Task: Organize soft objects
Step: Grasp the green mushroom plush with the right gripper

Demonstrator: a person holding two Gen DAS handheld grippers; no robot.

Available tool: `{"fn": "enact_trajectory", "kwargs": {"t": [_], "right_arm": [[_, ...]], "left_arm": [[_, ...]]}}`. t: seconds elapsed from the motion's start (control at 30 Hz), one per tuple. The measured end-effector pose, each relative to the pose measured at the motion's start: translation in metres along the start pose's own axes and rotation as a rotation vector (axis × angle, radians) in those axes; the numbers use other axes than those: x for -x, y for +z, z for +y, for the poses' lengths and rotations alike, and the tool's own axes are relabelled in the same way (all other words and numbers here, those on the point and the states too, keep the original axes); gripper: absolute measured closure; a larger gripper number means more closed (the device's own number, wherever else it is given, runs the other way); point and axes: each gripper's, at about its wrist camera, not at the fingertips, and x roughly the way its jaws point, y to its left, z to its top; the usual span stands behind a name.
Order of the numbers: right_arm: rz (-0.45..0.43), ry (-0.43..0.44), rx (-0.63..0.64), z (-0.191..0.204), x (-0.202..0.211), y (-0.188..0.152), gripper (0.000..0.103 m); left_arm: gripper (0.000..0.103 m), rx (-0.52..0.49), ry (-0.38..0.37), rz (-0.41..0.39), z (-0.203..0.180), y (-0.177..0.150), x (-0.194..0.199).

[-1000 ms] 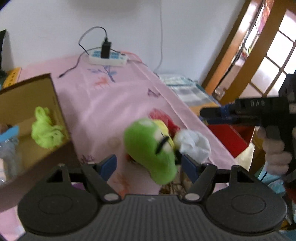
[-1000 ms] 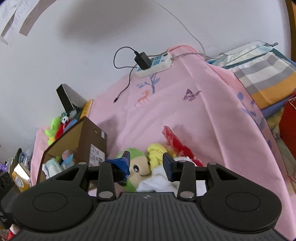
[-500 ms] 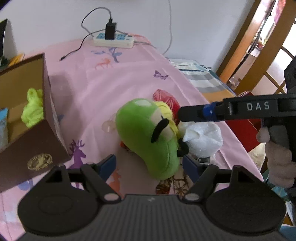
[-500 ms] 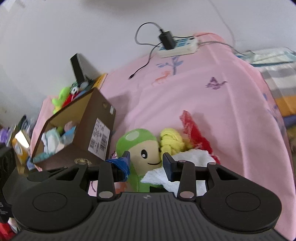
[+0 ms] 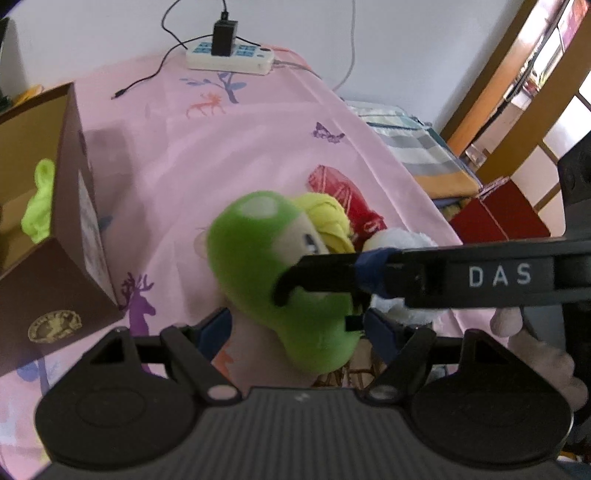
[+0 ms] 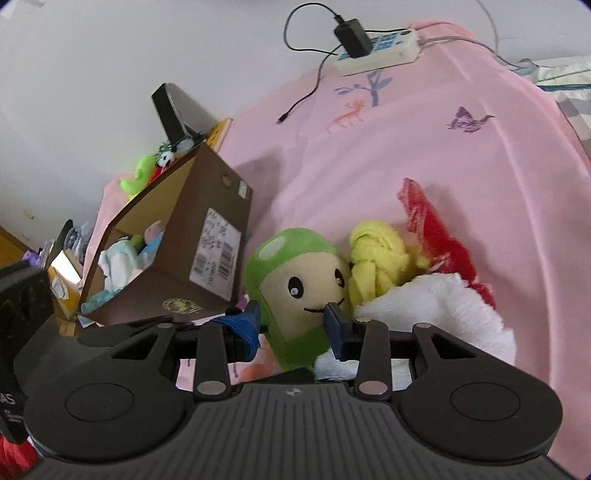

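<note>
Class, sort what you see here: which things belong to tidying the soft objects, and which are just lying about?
Belongs to the job:
green plush toy
yellow cloth
red cloth
white fluffy cloth
cardboard box
right gripper
left gripper

Lying about:
power strip
black charger
striped bedding

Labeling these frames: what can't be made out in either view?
- Right gripper contact with green plush: left view, its own finger covers it.
- Plush's base: right view, gripper body hides it.
- Box contents: left view, frame edge cuts them off.
- Box label: right view, print too small.
</note>
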Motion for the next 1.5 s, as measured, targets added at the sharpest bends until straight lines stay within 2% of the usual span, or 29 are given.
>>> {"fn": "enact_trajectory", "kwargs": {"t": [0.17,0.5,0.57,0.63,0.67,0.77,0.97,1.1,1.2,1.37,1.5], "right_arm": [[0.002,0.052,-0.071,-0.002,-0.008,-0.003,0.081],[0.014,0.104,-0.122,-0.005,-0.009,0.000,0.081],[-0.004,0.078,-0.149,-0.010,-0.007,0.002,0.081],[0.000,0.005,-0.170,-0.020,-0.009,0.004,0.083],[0.006,-0.008,-0.175,-0.024,-0.010,0.003,0.086],[-0.005,-0.004,-0.189,-0.028,-0.008,0.004,0.087],[-0.018,-0.099,-0.109,-0.018,-0.009,0.004,0.086],[-0.002,-0.031,-0.099,-0.015,-0.014,0.006,0.081],[0.040,-0.018,-0.097,-0.012,-0.027,0.007,0.081],[0.103,0.043,-0.115,-0.013,-0.037,0.008,0.080],[0.153,0.070,-0.091,-0.005,-0.041,0.004,0.077]], "left_arm": [[0.025,-0.062,0.045,0.004,-0.003,-0.006,-0.005],[0.023,0.058,-0.056,0.016,0.029,-0.010,-0.005],[0.022,0.080,-0.074,0.027,0.033,-0.010,-0.007],[0.019,0.090,-0.085,0.031,0.035,-0.011,-0.007],[0.018,0.086,-0.078,0.030,0.035,-0.012,-0.007],[0.018,0.093,-0.091,0.035,0.041,-0.013,-0.007],[0.017,0.100,-0.094,0.035,0.050,-0.020,0.001],[0.017,0.084,-0.089,0.039,0.053,-0.022,0.004],[0.017,0.048,-0.081,0.029,0.049,-0.022,0.006],[0.014,0.075,-0.095,0.026,0.049,-0.019,0.001],[0.012,0.079,-0.061,0.028,0.046,-0.023,-0.007]]}}
